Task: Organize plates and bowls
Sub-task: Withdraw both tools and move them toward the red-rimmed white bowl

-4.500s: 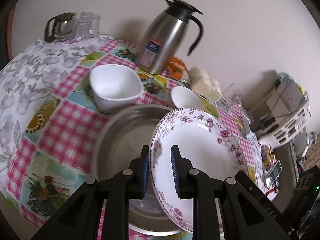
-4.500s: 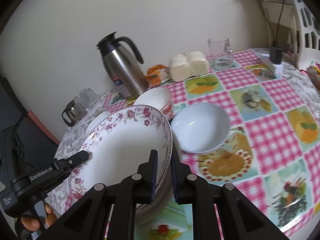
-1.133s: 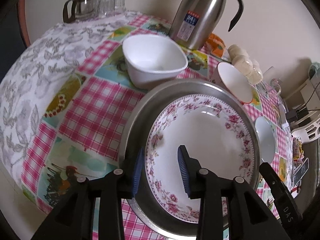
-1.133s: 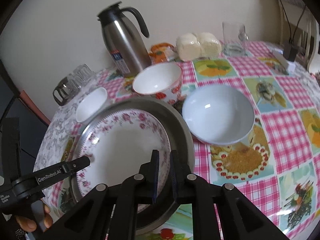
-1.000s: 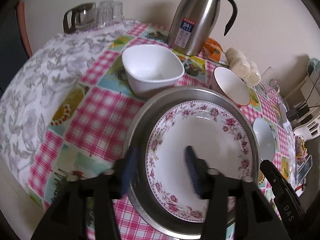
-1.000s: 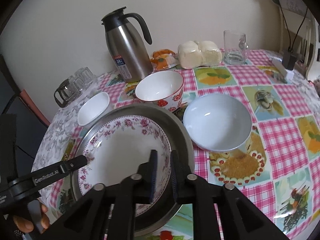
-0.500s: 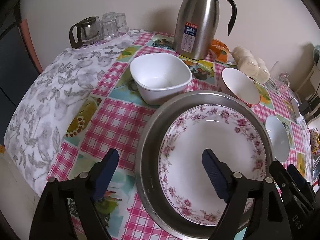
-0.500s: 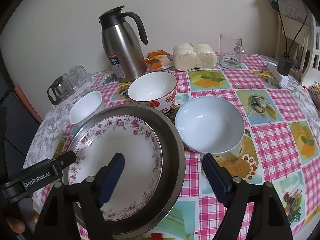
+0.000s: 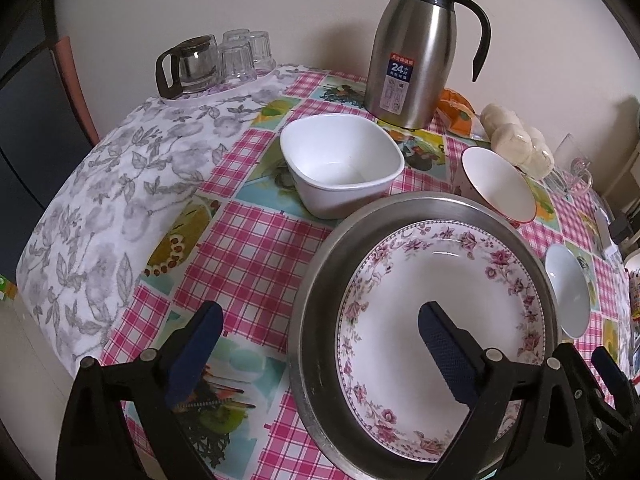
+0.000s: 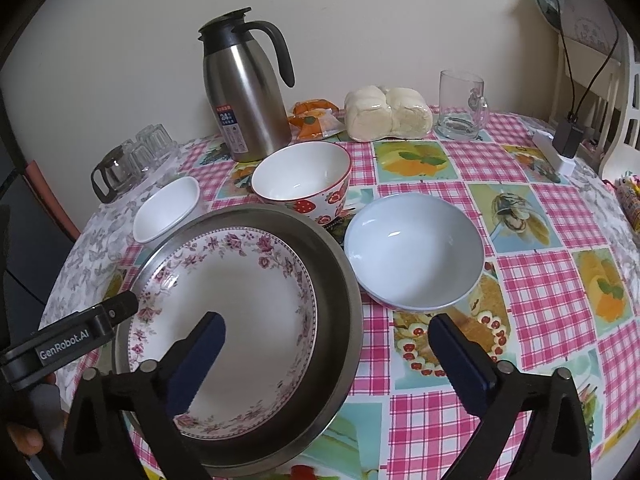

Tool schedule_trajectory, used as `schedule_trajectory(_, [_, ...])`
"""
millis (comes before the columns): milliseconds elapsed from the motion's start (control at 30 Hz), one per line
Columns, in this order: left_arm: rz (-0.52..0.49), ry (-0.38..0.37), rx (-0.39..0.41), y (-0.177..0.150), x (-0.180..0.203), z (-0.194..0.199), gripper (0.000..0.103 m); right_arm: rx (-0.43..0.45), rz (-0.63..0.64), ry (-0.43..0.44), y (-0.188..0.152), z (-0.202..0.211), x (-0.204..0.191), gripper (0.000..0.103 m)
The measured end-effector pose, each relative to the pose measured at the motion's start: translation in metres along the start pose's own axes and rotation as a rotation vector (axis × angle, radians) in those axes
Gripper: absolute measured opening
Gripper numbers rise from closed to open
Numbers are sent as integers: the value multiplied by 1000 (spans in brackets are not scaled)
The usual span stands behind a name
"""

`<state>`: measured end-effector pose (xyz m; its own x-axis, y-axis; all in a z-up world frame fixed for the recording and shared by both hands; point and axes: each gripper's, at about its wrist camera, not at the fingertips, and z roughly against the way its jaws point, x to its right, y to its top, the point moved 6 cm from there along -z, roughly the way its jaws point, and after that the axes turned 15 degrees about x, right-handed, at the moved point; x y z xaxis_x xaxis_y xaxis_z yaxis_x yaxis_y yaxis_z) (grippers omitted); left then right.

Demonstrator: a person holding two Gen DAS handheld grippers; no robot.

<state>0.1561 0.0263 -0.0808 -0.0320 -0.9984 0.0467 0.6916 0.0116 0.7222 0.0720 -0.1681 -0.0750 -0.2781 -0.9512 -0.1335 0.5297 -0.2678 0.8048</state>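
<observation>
- Here, the left gripper (image 9: 320,332) is spread wide with nothing between its blue-padded fingers (image 9: 444,340), hanging above the near edge of the table.
- The right gripper (image 10: 328,344) is likewise spread wide and holds nothing; one of its fingers hangs over the plate, the other over the cloth beside the pale bowl.
- The white round plate with a pink floral rim (image 9: 436,308) lies flat inside the large round stainless-steel pan (image 9: 316,280), nearer the pan's left side in the right wrist view.
- The white square bowl with rounded corners (image 9: 340,168) stands upright just beyond the pan, at its far left rim.
- The white round bowl with red strawberry print outside (image 10: 304,180) sits behind the pan; its rim looks to touch or nearly touch the pan's edge.
- The wide pale blue-grey bowl (image 10: 416,252) rests right of the pan, close beside it.
- The pink-checked tablecloth with fruit pictures (image 10: 540,288) covers the table; a grey leaf-print cloth (image 9: 112,200) covers its left end.
- Along the wall stand the stainless-steel thermos jug with black handle (image 10: 248,100), a wrapped pack of white buns (image 10: 388,114), an orange snack packet (image 10: 314,118), a clear glass mug (image 10: 460,106), and a small glass teapot with upturned glasses (image 9: 216,60).
</observation>
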Motion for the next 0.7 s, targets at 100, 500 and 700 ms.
schedule_trajectory(100, [-13, 9, 3, 0, 1, 0, 98, -4, 1, -4, 0, -1, 2, 103])
schedule_trajectory(500, [32, -50, 33, 0, 8, -1, 98, -7, 22, -29, -2, 0, 12, 103])
schedule_trajectory(700, [-23, -59, 125, 7, 21, 4, 99, -9, 10, -26, -4, -1, 20, 103])
